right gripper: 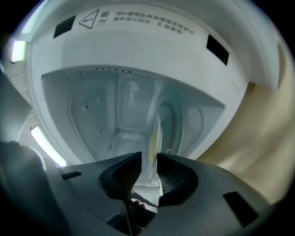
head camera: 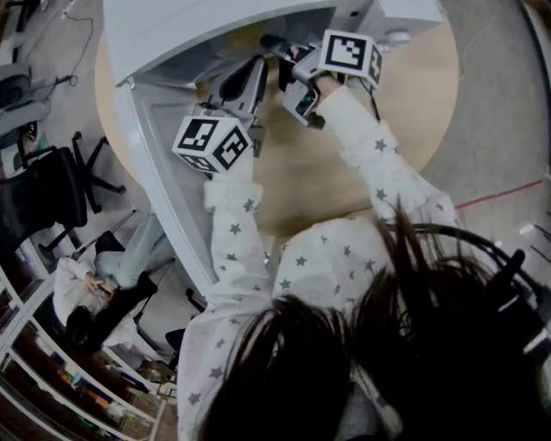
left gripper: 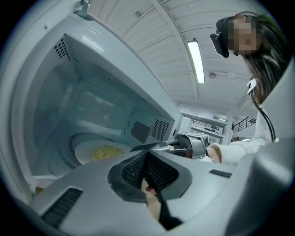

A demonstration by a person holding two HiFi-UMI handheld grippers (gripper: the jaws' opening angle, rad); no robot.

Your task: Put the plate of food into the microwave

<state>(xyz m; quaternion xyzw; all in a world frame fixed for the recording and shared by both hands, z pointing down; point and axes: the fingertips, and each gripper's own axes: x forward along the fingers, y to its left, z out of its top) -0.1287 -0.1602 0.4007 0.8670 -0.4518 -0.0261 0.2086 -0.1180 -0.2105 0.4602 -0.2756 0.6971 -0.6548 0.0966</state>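
Warning-triangle label (right gripper: 94, 18) on the microwave (head camera: 215, 26) top, with print too small to read. The plate (left gripper: 83, 156) of noodles (left gripper: 105, 151) is inside the microwave. The right gripper (right gripper: 146, 159) stands parted, with the plate's rim between its jaws and the pads not pinching it. The left gripper (left gripper: 147, 171) is pressed together on nothing, at the opening. The door (head camera: 164, 172) hangs wide open. Round wooden bench (head camera: 413, 95), grey floor (head camera: 491, 103). A seated person (head camera: 95, 293) and a chair (head camera: 52, 194) are off to the side.
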